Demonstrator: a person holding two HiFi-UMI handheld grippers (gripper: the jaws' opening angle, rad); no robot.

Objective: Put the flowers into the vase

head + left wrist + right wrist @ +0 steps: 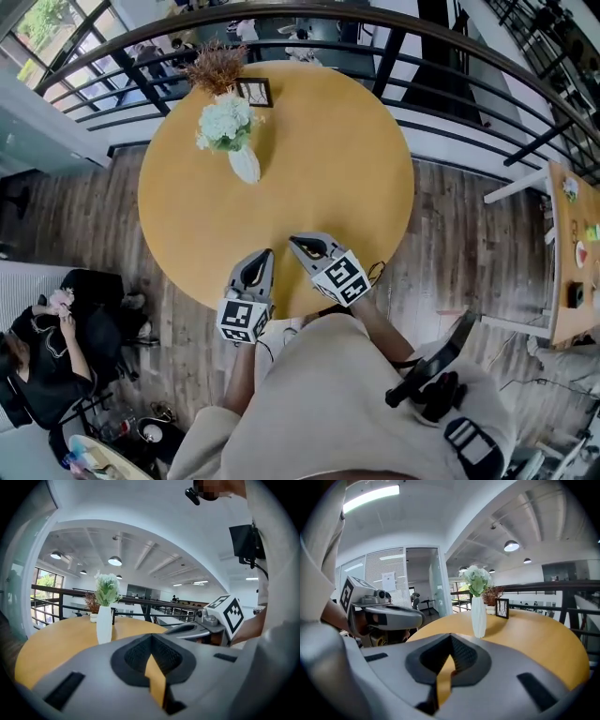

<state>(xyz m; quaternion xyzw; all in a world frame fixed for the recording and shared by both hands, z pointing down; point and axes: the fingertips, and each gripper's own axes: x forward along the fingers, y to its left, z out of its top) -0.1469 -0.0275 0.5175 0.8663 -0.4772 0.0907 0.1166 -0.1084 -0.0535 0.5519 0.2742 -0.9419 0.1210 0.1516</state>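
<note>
Flowers (476,579) upright in vase (478,616), stems vertical

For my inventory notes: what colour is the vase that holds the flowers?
White. The vase shows best in the right gripper view.

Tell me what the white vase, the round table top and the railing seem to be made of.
Vase: likely ceramic, possibly plastic. It is opaque white with a matte look and no strong glare.
Table top: probably laminate or painted board. It is an even ochre, smooth, with no grain showing.
Railing: most likely painted metal, given the thin dark bars and curved top rail.
</note>
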